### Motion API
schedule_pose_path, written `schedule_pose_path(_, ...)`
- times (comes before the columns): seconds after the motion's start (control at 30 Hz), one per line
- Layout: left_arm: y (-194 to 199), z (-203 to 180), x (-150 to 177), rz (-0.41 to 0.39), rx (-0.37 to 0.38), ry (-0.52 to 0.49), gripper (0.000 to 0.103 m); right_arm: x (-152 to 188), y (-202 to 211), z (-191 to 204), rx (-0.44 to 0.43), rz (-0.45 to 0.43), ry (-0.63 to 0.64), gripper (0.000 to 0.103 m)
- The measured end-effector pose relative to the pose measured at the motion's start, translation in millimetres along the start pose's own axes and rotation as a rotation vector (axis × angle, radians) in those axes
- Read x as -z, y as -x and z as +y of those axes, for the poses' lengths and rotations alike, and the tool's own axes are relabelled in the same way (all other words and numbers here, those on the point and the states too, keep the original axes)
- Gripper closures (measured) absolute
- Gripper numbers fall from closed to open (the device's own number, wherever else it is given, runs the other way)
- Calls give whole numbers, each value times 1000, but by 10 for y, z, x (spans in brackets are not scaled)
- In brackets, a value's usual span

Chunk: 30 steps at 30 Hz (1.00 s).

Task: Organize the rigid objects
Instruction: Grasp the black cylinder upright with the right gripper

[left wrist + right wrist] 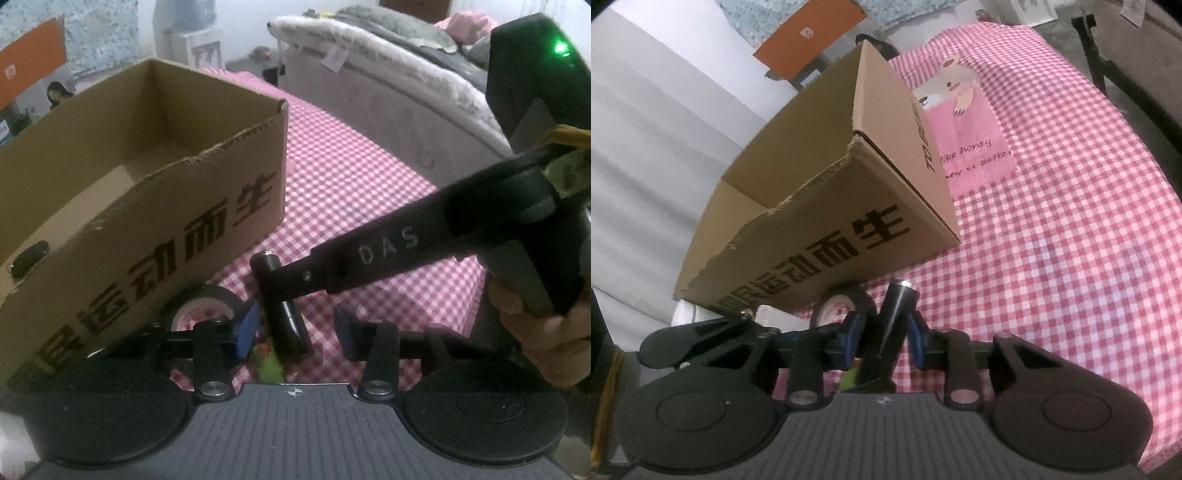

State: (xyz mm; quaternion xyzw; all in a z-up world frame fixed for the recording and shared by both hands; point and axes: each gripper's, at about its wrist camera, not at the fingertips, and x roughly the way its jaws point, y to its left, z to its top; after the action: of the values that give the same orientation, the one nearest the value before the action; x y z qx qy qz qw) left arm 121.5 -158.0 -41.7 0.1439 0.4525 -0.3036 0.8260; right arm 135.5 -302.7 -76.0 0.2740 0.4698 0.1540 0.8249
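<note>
Open cardboard box [147, 192], brown, with a torn top edge and a bare floor where it can be seen; large black characters on the near wall read in part "运动而生"; stands on the surface. Surface cover: pink-and-white checked cloth [1052, 258] with a plain pink patch [967, 136] showing a cartoon bear and the words "like honey"; the line below is too blurred to read. Task item: black cylinder [288, 325], metal-tipped, lying on the cloth just before the box's near wall. Right claw [882, 332]: blue pads pressed together on the cylinder's sides, pinching it; one finger bears the letters "DAS" [388, 243]; the body shows a green light, and a person's hand [535, 332] grips the handle. Left claw [295, 328]: spread, the same cylinder between its pads, with cloth visible in the gap on one side. Black tape roll [207, 306], on edge, touching the box's foot, beside the cylinder. Small green item [267, 363] under the claws, kind unclear. Orange panel [812, 33] behind the box; bed with grey covers [388, 74] beyond the surface
</note>
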Motion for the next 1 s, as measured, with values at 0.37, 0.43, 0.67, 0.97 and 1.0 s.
schedule_pose_path(0.37, -203, -16, -91, 66, -21, 16, 67, -72, -199, -6, 23, 45, 42, 75)
schedule_pose_path(0.43, -224, -22, -101, 70, -25, 16, 67, -88, -214, -9, 25, 45, 50, 76)
schedule_pose_path(0.67, -221, -43, -117, 47, -36, 28, 69, -93, -200, -85, 1, 15, 50, 78)
schedule_pose_path(0.97, -31, -203, -150, -13, -60, -23, 76, 4, 55, -93, -11, -35, 38, 79)
schedule_pose_path(1.0, 7, -221, -153, -24, -60, -26, 76, 17, 100, -85, -13, -42, 36, 80)
